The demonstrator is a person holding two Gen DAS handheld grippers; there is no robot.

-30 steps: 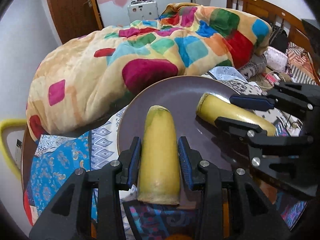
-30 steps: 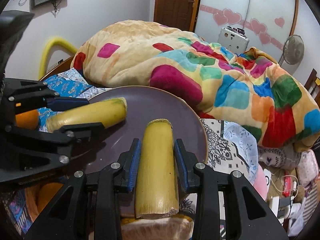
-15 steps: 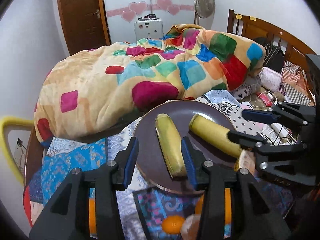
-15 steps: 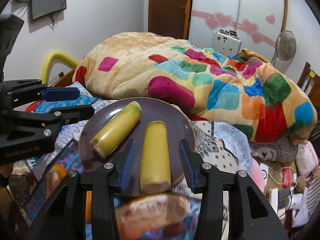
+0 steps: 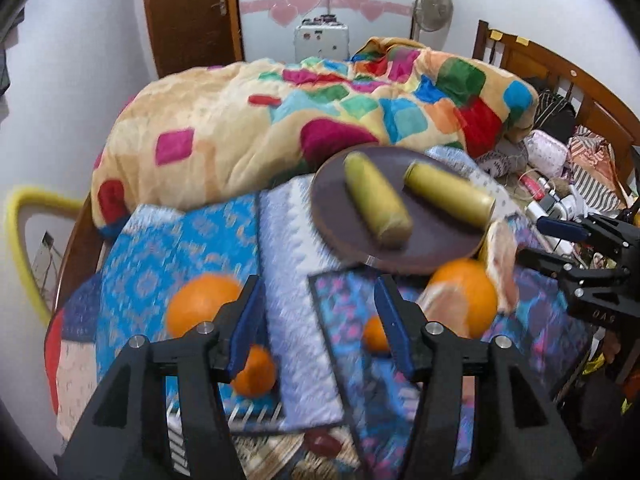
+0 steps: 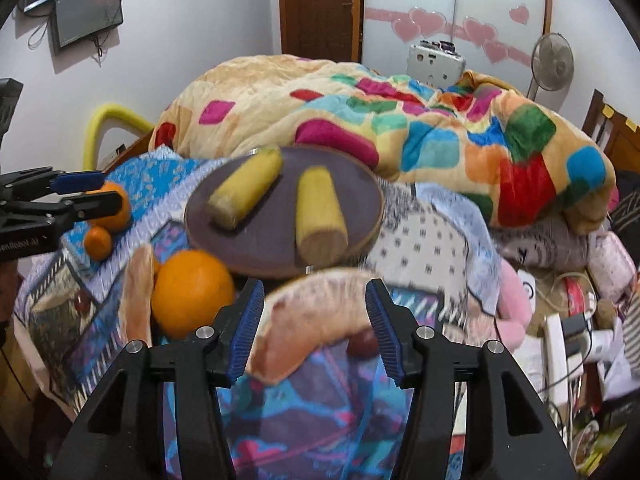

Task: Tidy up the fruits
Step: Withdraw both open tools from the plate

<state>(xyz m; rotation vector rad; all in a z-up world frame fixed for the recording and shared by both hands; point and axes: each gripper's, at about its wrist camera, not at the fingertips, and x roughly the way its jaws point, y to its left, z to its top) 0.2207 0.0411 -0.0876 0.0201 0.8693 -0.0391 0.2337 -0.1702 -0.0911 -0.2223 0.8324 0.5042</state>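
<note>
The left gripper (image 5: 318, 322) stands spread wide and holds nothing. Ahead of it and a little to the right, well apart from its fingertips, the dark round plate (image 5: 344, 228) rests on the patterned cloth (image 5: 180, 240) with two yellow banana pieces on it. The left banana piece (image 5: 376, 199) lies slanted, and the right banana piece (image 5: 448, 194) lies just beside it without touching. A large orange (image 5: 200, 304) sits just left of the left finger, and a small orange (image 5: 256, 372) shows partly behind that finger. Another large orange (image 5: 466, 292) lies just right of the right finger, near the plate's rim, with a pale peach-coloured slice (image 5: 500, 264) leaning against it.

The right gripper (image 6: 314, 328) is likewise spread and empty. A curved peach-coloured piece (image 6: 316, 316) lies between its fingers; whether the pads touch it cannot be told. The plate (image 6: 272, 252) sits straight ahead beyond that piece. To the gripper's left the large orange (image 6: 192, 292) rests beside the upright slice (image 6: 138, 292). Far left, the other gripper (image 6: 90, 190) reaches in front of two oranges.

A multicoloured blanket (image 6: 360, 112) is heaped on the bed behind the plate.
</note>
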